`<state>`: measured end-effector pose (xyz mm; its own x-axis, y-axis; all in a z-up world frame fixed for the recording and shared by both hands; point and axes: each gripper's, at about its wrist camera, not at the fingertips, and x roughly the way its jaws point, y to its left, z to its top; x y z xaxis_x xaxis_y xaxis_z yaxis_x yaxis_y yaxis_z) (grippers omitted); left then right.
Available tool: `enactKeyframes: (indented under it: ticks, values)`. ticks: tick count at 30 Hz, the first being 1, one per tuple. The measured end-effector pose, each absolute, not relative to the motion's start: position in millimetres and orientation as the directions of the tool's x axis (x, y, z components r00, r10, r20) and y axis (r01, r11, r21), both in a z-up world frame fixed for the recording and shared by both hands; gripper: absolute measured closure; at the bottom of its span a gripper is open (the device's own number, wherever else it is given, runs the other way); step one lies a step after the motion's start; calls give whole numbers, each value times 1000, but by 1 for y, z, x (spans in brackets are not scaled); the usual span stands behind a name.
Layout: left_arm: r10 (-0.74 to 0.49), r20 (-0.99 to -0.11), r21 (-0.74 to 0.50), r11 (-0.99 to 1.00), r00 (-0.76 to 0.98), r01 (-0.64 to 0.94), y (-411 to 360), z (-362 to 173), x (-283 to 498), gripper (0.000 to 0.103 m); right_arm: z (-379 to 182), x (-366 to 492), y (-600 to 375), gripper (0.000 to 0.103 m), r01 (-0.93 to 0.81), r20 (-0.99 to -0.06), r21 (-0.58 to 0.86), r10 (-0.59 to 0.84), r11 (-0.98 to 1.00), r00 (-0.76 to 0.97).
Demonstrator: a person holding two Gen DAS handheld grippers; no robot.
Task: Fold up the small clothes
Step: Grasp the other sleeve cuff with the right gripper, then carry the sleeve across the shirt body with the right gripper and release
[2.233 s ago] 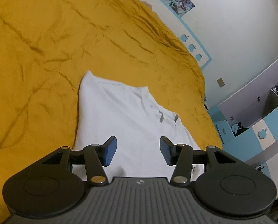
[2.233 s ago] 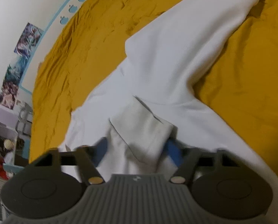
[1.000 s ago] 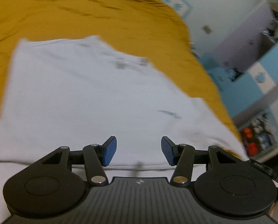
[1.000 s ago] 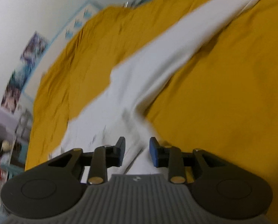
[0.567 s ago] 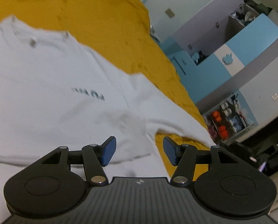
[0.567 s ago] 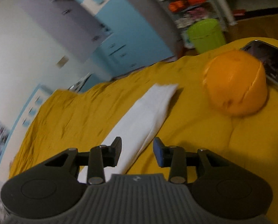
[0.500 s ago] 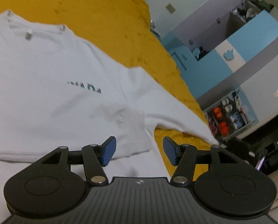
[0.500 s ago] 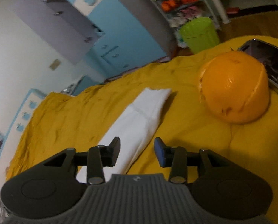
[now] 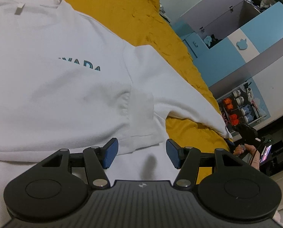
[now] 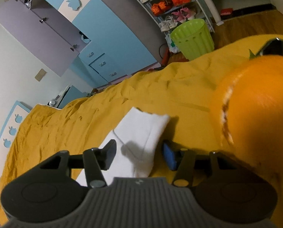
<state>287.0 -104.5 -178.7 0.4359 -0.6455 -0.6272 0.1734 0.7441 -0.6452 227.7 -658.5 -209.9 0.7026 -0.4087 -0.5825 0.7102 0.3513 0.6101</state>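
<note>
A white long-sleeved shirt (image 9: pixel 56 79) with blue lettering lies on the mustard bedspread (image 9: pixel 122 5). One sleeve is folded across its chest, its cuff near my left gripper (image 9: pixel 141 154), which is open and empty just above the shirt's lower part. The other sleeve (image 9: pixel 189 102) runs out to the right. In the right wrist view, that sleeve's cuff end (image 10: pixel 143 131) lies on the bedspread (image 10: pixel 65 125). My right gripper (image 10: pixel 138 156) is open, with its fingers either side of the cuff, low over it.
A large orange cushion (image 10: pixel 255 114) sits close on the right of the right gripper. A green bin (image 10: pixel 192 38), shoe rack and blue wardrobe (image 10: pixel 103 24) stand beyond the bed edge. The bed edge (image 9: pixel 208 95) drops off right of the sleeve.
My right gripper let go of the first cuff, swung out along the other sleeve to its end and opened wider. My left gripper moved down over the shirt's lower right.
</note>
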Motion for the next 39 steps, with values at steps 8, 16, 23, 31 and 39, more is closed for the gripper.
enactKeyframes:
  ticks: [8,16,23,31,39]
  values:
    - [-680,-589,-680,709,436,187,-101,-173,280,33,-203,232,-657,95,720,-583,553,-423,420,694]
    - [-640,-549,-662,726,538,189,-50,-132,251,33,-144,228,-628,101,622,-469,558,-410,549,782]
    - [-562,-514,-651,747,648,132,15,-115,211,33,-65,237,-522,102,358,-300,609,-213,708,930]
    - [-520,-472,-752,659,711,-17,100,-138,179,33,-32,255,-332,101,-16,-200,639,187,769,962]
    - [-447,-450,-802,584,773,-129,168,-157,164,33,-83,266,-132,96,-287,-272,647,566,706,778]
